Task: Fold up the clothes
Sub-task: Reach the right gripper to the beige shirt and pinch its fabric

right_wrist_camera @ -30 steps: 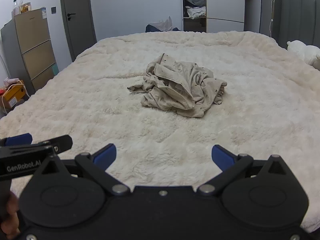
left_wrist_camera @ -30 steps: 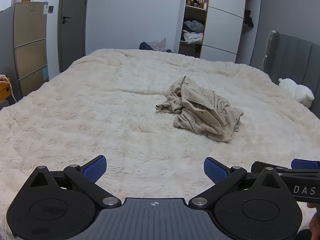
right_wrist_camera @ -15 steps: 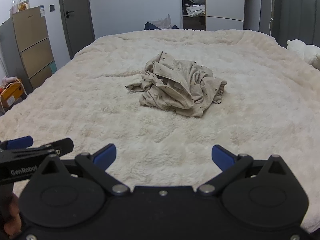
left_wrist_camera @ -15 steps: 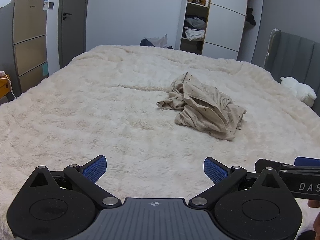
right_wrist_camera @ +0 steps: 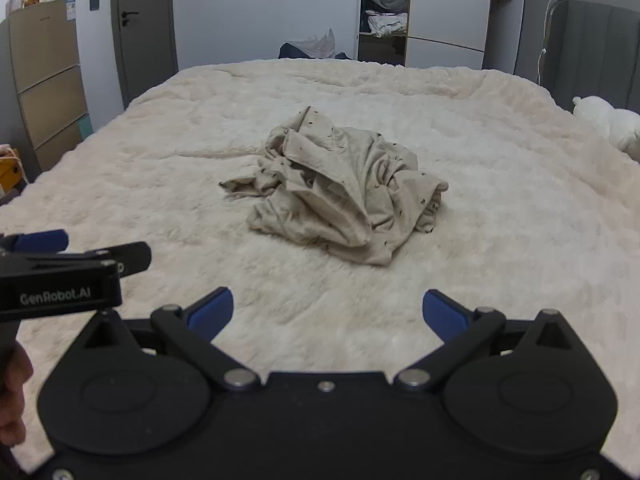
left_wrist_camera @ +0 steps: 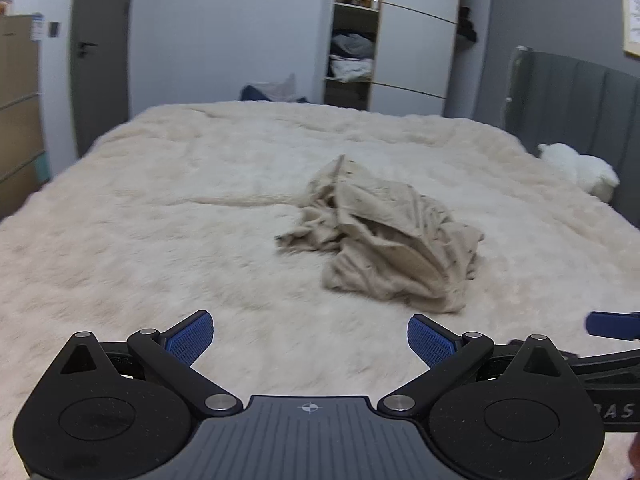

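Left gripper (left_wrist_camera: 310, 334) and right gripper (right_wrist_camera: 328, 312): jaws wide apart, holding nothing. Crumpled beige garment (right_wrist_camera: 340, 190) mid-frame, untouched. Lower-left label: "GenRobot.AI".

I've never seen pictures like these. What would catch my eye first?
A crumpled beige garment with small dark specks lies in a heap mid-bed on a fluffy cream blanket. Low in each view, a black gripper with blue fingertip pads stands wide open and empty: the left gripper and the right gripper. A white plush toy sits by the grey headboard.
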`<state>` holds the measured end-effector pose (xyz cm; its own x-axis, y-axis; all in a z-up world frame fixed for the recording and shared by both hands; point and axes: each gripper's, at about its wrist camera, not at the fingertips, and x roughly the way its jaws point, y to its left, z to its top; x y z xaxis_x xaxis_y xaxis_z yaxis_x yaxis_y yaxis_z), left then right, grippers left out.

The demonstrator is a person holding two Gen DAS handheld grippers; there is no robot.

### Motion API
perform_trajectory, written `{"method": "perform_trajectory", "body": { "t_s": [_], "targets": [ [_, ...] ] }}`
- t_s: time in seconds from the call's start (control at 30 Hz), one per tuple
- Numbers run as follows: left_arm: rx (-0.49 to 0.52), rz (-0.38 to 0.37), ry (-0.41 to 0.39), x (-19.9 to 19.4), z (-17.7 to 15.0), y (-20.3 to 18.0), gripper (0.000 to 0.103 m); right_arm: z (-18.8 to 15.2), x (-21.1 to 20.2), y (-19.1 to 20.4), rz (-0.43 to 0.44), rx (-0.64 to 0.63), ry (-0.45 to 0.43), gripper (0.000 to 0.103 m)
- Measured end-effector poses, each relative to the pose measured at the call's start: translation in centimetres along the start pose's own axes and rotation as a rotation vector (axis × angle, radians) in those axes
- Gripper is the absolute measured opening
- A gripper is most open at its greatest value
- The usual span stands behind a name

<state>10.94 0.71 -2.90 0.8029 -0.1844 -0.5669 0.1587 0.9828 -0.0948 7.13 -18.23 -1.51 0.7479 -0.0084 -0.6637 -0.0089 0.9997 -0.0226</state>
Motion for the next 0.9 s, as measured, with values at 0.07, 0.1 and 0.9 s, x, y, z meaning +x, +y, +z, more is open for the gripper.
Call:
{"method": "perform_trajectory", "body": {
  "t_s": [0.07, 0.1, 0.9],
  "targets": [
    [0.016, -0.003, -0.006, 1.4, 0.1, -0.1, 0.103, 0.5, 1.2, -0.2, -0.007, -0.008, 0.002, 0.096],
    [0.029, 0.004, -0.013, 2.5, 0.0, 0.0, 0.103, 0.8, 1.8, -0.2, -0.01, -0.012, 0.002, 0.094],
    [-0.035, 0.03, -0.02, 8.4, -2.0, 5.9, 0.103, 4.9, 18.9, -4.3, 0.004, 0.002, 0.068, 0.068]
  ]
}}
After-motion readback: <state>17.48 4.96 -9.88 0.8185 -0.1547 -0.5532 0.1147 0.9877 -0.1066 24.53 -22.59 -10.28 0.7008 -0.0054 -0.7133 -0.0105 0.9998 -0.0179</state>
